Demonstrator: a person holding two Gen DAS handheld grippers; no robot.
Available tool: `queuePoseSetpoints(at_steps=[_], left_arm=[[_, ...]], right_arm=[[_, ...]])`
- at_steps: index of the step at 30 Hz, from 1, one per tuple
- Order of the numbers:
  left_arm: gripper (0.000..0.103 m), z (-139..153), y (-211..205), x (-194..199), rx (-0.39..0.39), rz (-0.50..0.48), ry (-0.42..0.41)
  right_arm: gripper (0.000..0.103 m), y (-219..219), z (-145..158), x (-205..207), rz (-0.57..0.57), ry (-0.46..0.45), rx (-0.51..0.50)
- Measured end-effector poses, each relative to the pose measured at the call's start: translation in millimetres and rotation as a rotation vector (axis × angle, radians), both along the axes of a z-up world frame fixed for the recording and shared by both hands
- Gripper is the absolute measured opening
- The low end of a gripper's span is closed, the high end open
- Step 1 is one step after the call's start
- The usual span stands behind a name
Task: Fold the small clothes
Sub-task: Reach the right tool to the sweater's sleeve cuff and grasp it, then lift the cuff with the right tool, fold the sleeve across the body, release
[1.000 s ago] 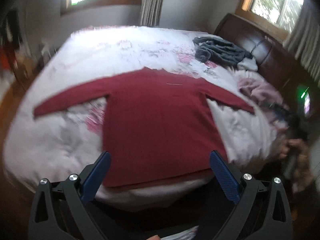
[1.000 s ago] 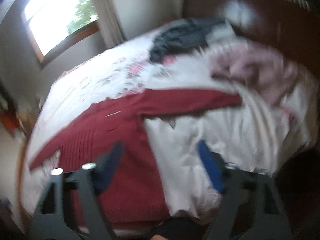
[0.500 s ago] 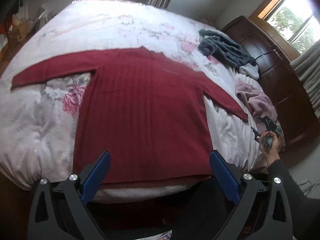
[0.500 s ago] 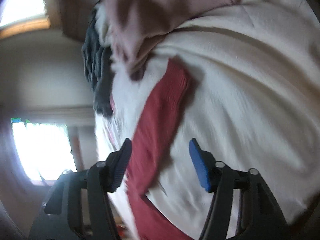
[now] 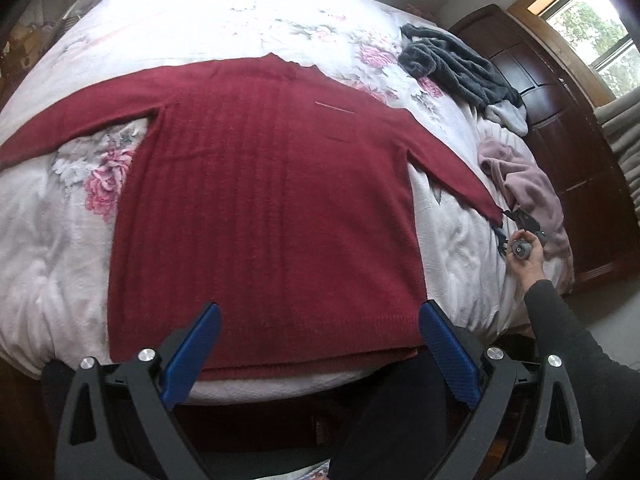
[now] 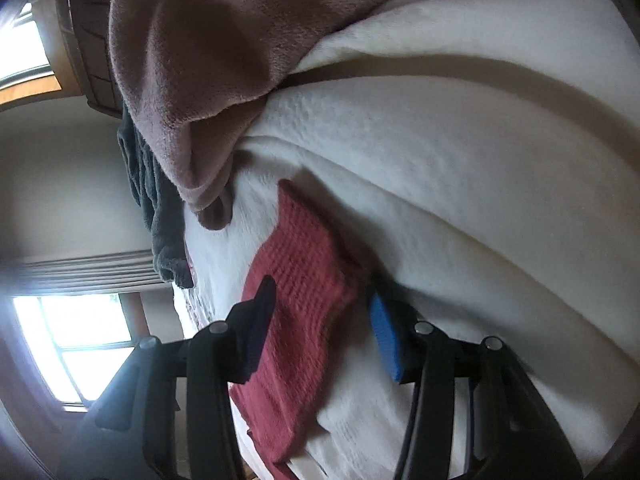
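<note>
A sweater (image 5: 264, 208) is lying flat across the middle of the left wrist frame on a bed (image 5: 60, 240), sleeves stretching toward the left and right edges. At upper right, a fleece (image 5: 460, 68) is sitting above a second garment (image 5: 528, 184). The right gripper (image 5: 516, 228) is sitting at the right sleeve's tip, its jaws straddling the cuff (image 6: 312, 264), centre of the right wrist frame.

Bare bedspread (image 5: 208, 28) lies beyond the red sweater (image 5: 272, 208); grey (image 5: 460, 68) and pink clothes (image 5: 528, 188) (heaped) crowd its right sleeve.
</note>
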State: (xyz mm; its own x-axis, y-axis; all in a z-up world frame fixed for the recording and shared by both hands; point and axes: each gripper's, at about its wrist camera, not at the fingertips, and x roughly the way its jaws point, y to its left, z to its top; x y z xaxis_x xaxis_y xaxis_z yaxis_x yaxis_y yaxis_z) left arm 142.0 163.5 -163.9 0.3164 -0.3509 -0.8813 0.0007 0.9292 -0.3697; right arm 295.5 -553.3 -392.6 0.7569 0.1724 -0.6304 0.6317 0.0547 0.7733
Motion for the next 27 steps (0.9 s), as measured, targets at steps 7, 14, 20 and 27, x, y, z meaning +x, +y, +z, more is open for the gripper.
queuePoseSetpoints(at_steps=[7, 14, 20, 27], left_arm=[[0.099, -4, 0, -1, 0.008, 0.003, 0.020], [0.099, 4, 10, -9, -0.019, -0.004, 0.003], [0.099, 10, 26, -18, -0.067, 0.021, -0.016], [0.099, 17, 53, -25, -0.114, 0.067, -0.060]], right_arm=[[0.009, -5, 3, 11, 0.051, 0.038, -0.061], [0.008, 11, 82, 24, 0.145, 0.013, -0.305], [0.008, 62, 178, 55, 0.275, -0.050, -0.547], [0.008, 160, 262, 99, 0.437, -0.148, -0.763]])
